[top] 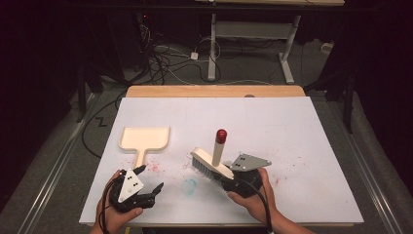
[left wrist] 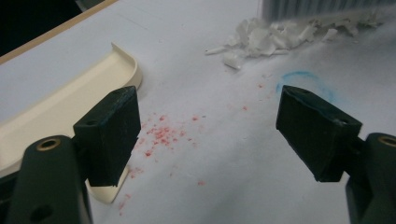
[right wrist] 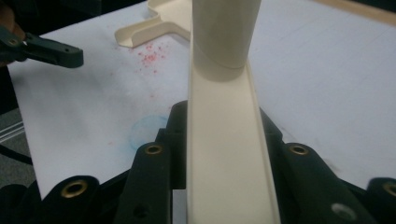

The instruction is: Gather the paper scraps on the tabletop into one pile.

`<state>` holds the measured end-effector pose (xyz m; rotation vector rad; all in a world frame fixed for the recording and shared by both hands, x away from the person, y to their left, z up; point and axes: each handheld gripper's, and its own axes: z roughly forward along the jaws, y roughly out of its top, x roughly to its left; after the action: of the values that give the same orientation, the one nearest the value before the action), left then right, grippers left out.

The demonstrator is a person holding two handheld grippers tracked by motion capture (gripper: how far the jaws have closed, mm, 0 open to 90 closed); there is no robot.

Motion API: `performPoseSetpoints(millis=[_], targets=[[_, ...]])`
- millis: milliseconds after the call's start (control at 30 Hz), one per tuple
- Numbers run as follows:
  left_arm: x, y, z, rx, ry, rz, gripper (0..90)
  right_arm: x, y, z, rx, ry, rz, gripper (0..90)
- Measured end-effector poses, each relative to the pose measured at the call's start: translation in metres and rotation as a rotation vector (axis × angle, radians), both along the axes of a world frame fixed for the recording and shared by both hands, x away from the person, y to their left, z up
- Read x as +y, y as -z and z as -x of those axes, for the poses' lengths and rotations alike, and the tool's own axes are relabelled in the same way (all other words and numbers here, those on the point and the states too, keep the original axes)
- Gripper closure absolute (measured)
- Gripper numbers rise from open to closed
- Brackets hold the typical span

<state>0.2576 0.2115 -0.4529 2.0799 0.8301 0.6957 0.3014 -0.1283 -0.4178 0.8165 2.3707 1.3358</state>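
The brush is clamped by its head in the right gripper, bristles down at the white scraps. The left gripper, jaws spread and empty, is held near the dustpan at far left. Sweeping into the pan appears not yet done.

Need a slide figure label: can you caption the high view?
Right gripper clamps a brush; open left gripper waits near the dustpan.

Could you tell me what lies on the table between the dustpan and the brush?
The left gripper view shows red specks by the dustpan and white paper scraps before the brush.
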Motion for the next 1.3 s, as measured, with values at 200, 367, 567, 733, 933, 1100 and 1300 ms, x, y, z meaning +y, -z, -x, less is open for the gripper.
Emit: performPoseSetpoints(millis=[200,367,567,733,933,1100,1300], targets=[[-0.001,0.0,0.0,0.005,0.003,0.0,20.8,-0.03,-0.021,0.009,-0.058,0.045,-0.01,67.9],[-0.005,0.002,-0.001,-0.002,0.017,-0.024,20.8,-0.064,-0.018,0.0,-0.109,0.239,0.052,68.0],[-0.008,0.003,-0.001,0.005,0.029,-0.036,20.8,-0.071,0.005,-0.021,-0.111,0.406,0.125,68.0],[-0.01,0.003,-0.001,0.006,0.032,-0.039,21.4,-0.053,0.025,-0.022,-0.059,0.413,0.155,68.0],[-0.009,0.004,-0.001,0.008,0.033,-0.043,22.3,-0.023,0.031,-0.006,-0.078,0.405,0.166,67.1],[-0.009,0.003,0.0,0.005,0.033,-0.033,22.3,-0.004,0.032,0.001,-0.052,0.417,0.126,66.5],[-0.011,0.002,-0.002,0.006,0.044,-0.036,22.3,0.03,0.034,0.004,-0.046,0.408,0.072,66.9]])
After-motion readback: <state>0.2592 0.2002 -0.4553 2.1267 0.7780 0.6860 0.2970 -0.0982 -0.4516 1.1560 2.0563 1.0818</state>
